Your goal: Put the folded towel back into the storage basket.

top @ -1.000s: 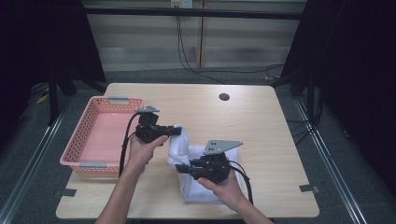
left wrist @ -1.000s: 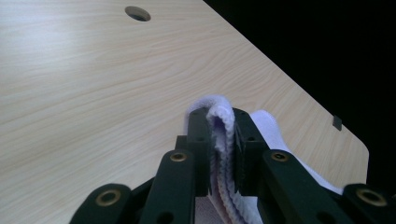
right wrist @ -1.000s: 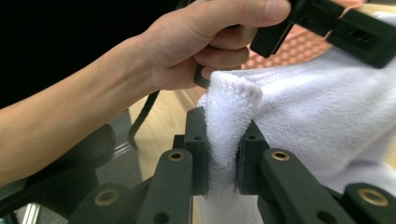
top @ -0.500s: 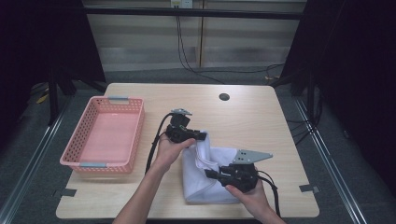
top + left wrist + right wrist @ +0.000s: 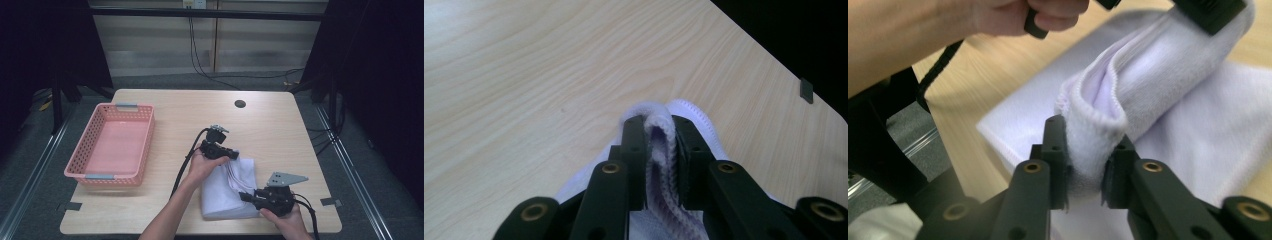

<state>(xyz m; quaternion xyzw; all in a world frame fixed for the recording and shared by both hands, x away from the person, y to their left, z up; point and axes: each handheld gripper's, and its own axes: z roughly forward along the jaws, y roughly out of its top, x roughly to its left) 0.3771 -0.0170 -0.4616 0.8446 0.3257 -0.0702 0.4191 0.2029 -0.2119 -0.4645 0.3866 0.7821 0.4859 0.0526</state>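
Pale wooden table [image 5: 280, 125], dark curtained surround, cables on the floor behind.

Item 1: white towel [image 5: 225, 197], lying on the near right part of the table, partly folded, one edge lifted. You are folding it.

Item 2: left gripper [image 5: 226, 151], jaws pinching a bunched hem of the towel; in the left gripper view the cloth [image 5: 659, 150] sits pressed between them.

Item 3: right gripper [image 5: 250, 197], jaws clamped on a thick rolled fold [image 5: 1093, 150] at the towel's near edge.

Handling note: to fold well, you should probably keep both pinches level, carry the lifted edge over evenly, and lay it down square to the layer beneath before letting go.

Item 4: pink basket [image 5: 80, 170], far left of the table, well apart from the towel. Contents: none.
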